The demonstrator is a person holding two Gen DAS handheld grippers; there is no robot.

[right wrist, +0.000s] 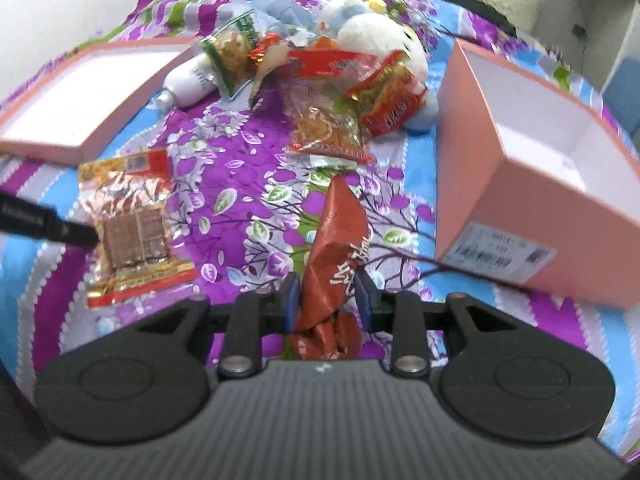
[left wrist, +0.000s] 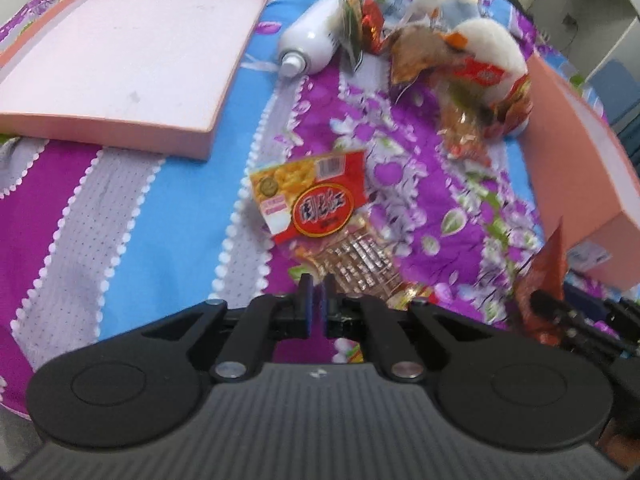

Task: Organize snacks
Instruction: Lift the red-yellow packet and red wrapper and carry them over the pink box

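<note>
A red and yellow snack packet [left wrist: 316, 204] with a clear lower half lies on the flowered bedcover. My left gripper [left wrist: 318, 280] is shut, its tips pinching the packet's near edge. The right wrist view shows that gripper [right wrist: 93, 236] reaching in from the left to the same packet [right wrist: 132, 224]. My right gripper [right wrist: 326, 280] is shut on a crumpled red-brown snack bag [right wrist: 340, 232], which sticks up between the fingers. That bag [left wrist: 546, 272] also shows at the right edge of the left wrist view. A deep pink box [right wrist: 500, 184], white inside, stands open to the right.
A shallow pink lid [left wrist: 100, 130] lies at the left. At the back sit a white bottle [left wrist: 308, 40] on its side, a white and blue plush toy [left wrist: 492, 40] and several more snack packets [left wrist: 464, 120] heaped against it.
</note>
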